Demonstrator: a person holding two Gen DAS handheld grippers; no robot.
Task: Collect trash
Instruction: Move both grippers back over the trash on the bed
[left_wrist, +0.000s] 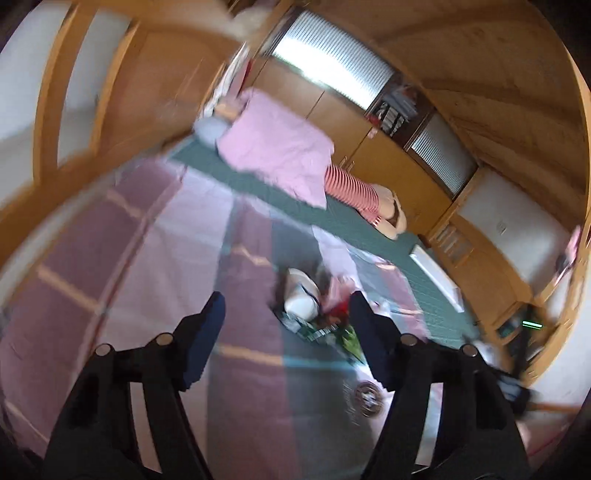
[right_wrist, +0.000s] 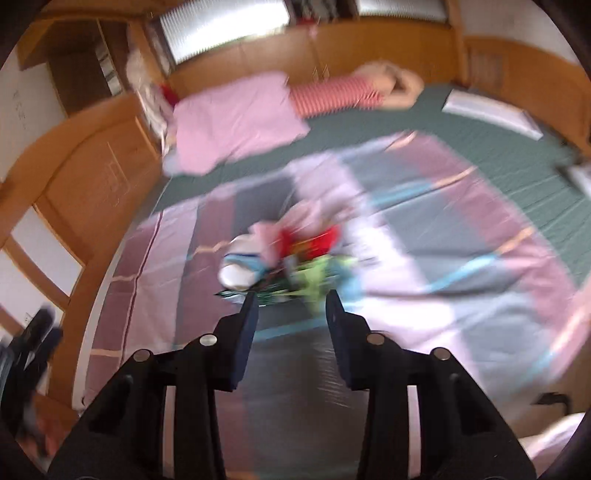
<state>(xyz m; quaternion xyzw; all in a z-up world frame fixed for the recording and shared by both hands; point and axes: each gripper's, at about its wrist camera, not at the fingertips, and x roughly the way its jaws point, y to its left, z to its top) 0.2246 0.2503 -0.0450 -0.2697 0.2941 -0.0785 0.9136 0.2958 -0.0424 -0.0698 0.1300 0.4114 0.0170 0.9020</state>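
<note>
A heap of trash lies on a pink, grey and teal patchwork bedspread: a white cup-like piece, red and green wrappers and pink paper. The same heap shows in the left wrist view, blurred. My right gripper is open and empty, its fingertips just short of the heap's near edge. My left gripper is open wide and empty, above the bedspread, with the heap just inside its right finger.
A pink pillow, a red-striped cushion and a plush toy lie at the bed's far side on a green sheet. Wooden cabinets and windows stand behind. A round dark item lies on the bedspread by the left gripper.
</note>
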